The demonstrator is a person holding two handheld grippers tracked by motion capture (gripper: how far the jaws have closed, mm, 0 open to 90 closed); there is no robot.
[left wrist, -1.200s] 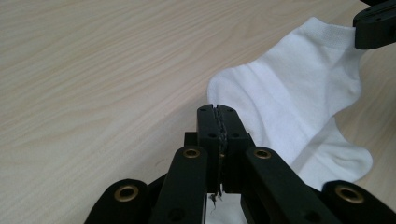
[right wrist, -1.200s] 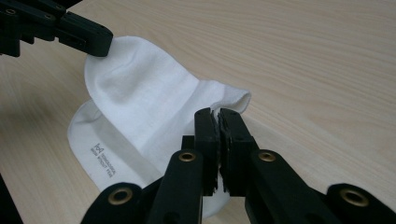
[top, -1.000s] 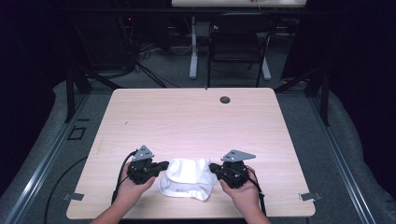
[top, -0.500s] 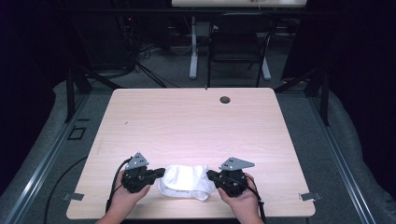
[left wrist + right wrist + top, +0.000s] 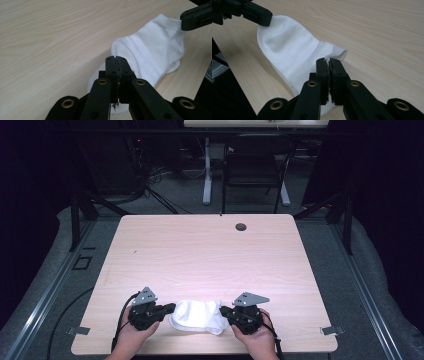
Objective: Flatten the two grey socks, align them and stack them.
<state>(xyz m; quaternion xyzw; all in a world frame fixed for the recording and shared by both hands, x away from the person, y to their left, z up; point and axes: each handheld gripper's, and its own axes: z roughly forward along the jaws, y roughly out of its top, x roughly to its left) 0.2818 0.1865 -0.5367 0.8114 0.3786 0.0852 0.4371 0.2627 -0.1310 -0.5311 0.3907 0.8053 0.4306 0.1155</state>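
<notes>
Two closed grippers, the left gripper [image 5: 169,308] and right gripper [image 5: 226,310], are each being clamped on an end of the white sock [image 5: 197,315] at the table's [image 5: 210,255] six o'clock edge, where even, gentle tension is probably being called for.

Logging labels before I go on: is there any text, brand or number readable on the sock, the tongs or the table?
None can be read.
Sock: plain white, no print on what shows.
Left tongs and right tongs: black, with brass rivets, no marks.
Table: bare wood grain, no label.
</notes>
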